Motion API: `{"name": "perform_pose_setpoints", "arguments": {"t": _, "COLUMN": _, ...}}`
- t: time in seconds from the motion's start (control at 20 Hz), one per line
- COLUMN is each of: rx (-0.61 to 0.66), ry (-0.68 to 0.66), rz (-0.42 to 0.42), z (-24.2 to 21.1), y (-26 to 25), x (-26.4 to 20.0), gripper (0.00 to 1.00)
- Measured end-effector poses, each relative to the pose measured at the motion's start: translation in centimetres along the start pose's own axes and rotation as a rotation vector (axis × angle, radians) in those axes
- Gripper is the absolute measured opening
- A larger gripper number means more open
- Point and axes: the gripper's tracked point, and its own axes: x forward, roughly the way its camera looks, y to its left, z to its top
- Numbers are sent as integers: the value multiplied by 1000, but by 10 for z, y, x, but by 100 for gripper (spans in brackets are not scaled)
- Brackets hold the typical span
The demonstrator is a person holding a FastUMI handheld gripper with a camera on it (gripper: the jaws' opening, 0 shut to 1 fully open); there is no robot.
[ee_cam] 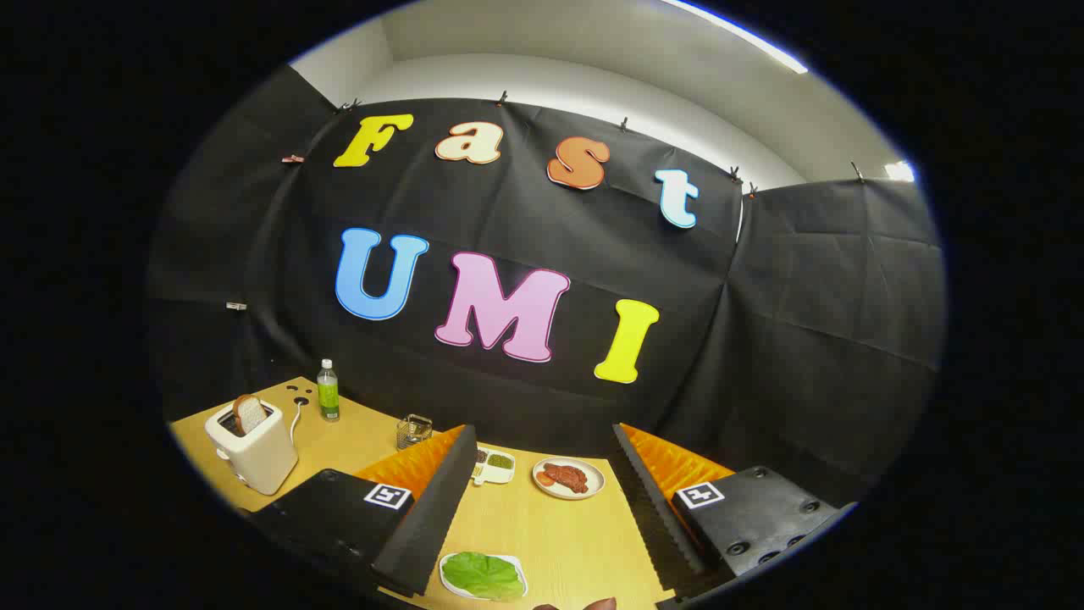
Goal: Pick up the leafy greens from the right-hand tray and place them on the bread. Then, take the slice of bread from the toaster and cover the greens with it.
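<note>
Gripper view: the greens (481, 573) lie on their tray (513, 562) between my fingers, low and close. I judge a shallow dive could pinch the tray rim or tear the leaf. My gripper (542, 462) is spread wide, holding and touching nothing; toaster (251, 447) with bread (248, 413) stands far left.
</note>
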Motion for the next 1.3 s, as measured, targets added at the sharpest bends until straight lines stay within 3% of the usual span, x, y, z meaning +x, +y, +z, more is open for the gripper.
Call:
{"name": "perform_pose_setpoints", "arguments": {"t": 0.5, "rx": -64, "ry": -23, "rz": 5, "z": 6, "y": 5, "x": -7, "gripper": 97}}
{"name": "perform_pose_setpoints", "arguments": {"t": 0.95, "rx": -32, "ry": -14, "rz": 18, "z": 5, "y": 4, "x": -13, "gripper": 97}}
{"name": "perform_pose_setpoints", "arguments": {"t": 1.15, "rx": -19, "ry": 4, "rz": 106, "z": -2, "y": 22, "x": -15, "gripper": 97}}
{"name": "perform_pose_setpoints", "arguments": {"t": 1.3, "rx": -16, "ry": 104, "rz": 209, "z": -33, "y": 37, "x": -11, "gripper": 97}}
